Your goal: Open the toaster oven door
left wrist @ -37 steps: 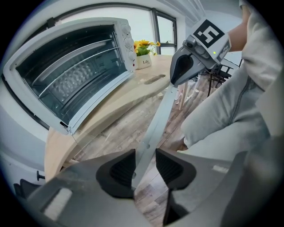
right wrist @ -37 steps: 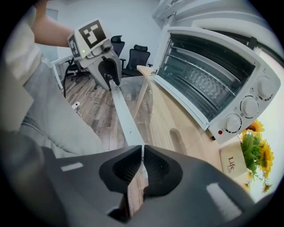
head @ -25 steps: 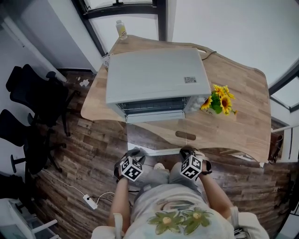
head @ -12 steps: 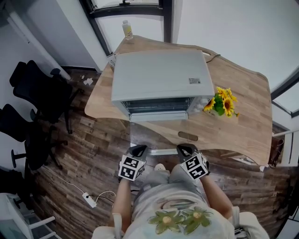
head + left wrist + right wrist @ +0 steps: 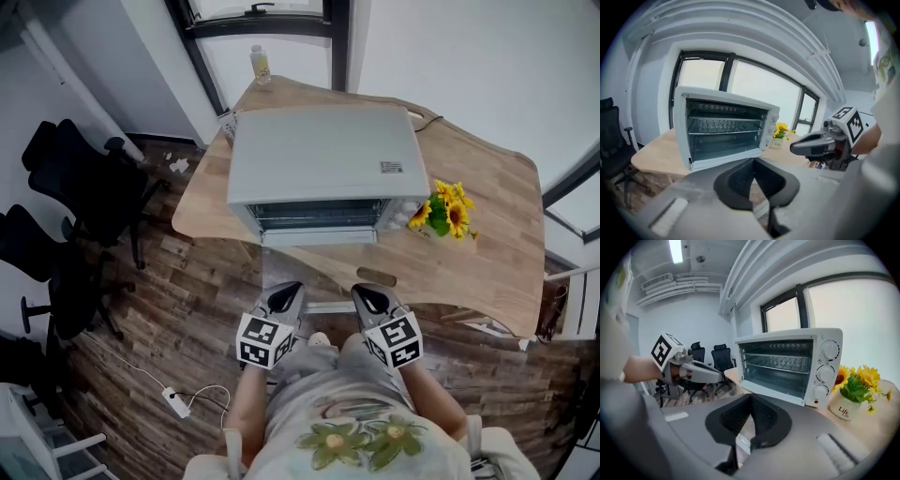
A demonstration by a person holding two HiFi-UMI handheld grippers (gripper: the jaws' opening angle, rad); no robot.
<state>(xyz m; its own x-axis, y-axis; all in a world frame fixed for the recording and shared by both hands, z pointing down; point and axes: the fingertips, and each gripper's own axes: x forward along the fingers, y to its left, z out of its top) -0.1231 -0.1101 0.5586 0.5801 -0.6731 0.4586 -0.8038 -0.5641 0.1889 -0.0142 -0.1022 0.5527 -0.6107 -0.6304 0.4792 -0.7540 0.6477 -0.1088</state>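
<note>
- Toaster oven door (image 5: pixel 317 274) is already down. It's folded flat out of the front of the toaster oven (image 5: pixel 323 159), and the glass pane pokes past the counter (image 5: pixel 487 234) edge toward the bottom of the head view. The white handle bar (image 5: pixel 319 306) is at its near end.
- The oven sits upper middle in the head view. In both gripper views the racks (image 5: pixel 780 363) show plainly through the open front.
- The left gripper (image 5: pixel 285 296) is lower middle in the head view, tip aimed up-frame at the oven, right by the left end of the handle bar.
- Its jaws have just been closing and now the pads meet, with nothing between them. In its own view the door lies ahead of and lower than the jaws, not in them.
- The right gripper (image 5: pixel 367 296) mirrors it at the right end of the bar. Its jaws are together too and empty, with the open oven ahead in its view.
- The two grippers sit side by side but apart, both near the door's handle end and well short of the oven body.
- A pot of sunflowers (image 5: pixel 442 208) stands just right of the oven, beside the knobs (image 5: pixel 826 373).
- A bottle (image 5: pixel 260 64) stands on the counter's far edge at the top of the frame, and black office chairs (image 5: pixel 75 178) are on the left.
</note>
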